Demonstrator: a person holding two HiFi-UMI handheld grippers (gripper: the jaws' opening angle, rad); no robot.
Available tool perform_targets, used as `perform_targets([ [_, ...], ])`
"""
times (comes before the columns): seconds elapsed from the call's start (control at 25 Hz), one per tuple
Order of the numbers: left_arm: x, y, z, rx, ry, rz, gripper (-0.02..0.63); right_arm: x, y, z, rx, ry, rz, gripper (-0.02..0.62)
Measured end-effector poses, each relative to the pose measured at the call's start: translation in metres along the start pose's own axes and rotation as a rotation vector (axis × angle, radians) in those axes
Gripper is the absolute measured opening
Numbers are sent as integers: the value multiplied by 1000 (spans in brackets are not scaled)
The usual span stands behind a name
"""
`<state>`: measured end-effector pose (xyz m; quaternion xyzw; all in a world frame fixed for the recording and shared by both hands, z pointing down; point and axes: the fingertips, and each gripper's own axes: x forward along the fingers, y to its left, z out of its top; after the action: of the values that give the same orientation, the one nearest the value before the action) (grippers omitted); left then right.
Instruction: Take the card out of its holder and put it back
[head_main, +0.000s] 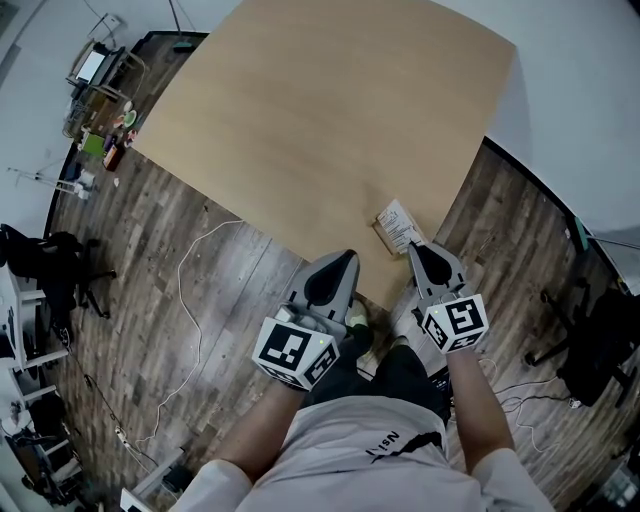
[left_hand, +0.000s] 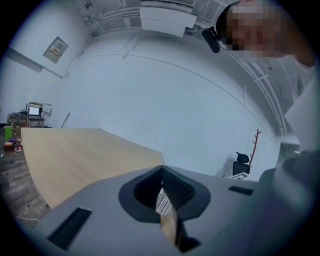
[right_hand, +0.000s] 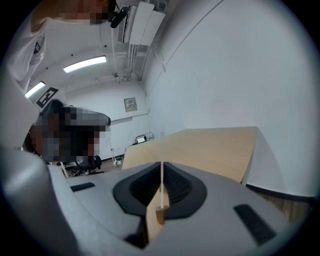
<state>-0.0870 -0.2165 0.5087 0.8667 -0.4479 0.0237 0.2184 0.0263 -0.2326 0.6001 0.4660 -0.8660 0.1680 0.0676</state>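
We find the card (head_main: 398, 224) upright in its wooden holder (head_main: 384, 239) at the table's (head_main: 300, 120) near edge, right gripper (head_main: 413, 246) pinching it edge-on, left gripper (head_main: 347, 256) closed, empty, just off that edge, white cable (head_main: 181, 290) left of the table

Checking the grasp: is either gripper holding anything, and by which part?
The right gripper pinches the white printed card, standing in its wooden holder, by its near edge; the left gripper holds nothing.
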Motion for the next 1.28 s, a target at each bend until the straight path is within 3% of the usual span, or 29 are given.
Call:
perform_targets([
  [0.48, -1, -2, -5, 2, 11, -2, 12, -2, 1, -4, -44, 29, 8, 26],
  [0.88, -2, 1, -3, 1, 13, -1, 12, 4, 3, -15, -16, 73, 54, 26],
  [1.28, -3, -6, -9, -11, 29, -4, 12, -1, 2, -39, -8, 147, 38, 29],
])
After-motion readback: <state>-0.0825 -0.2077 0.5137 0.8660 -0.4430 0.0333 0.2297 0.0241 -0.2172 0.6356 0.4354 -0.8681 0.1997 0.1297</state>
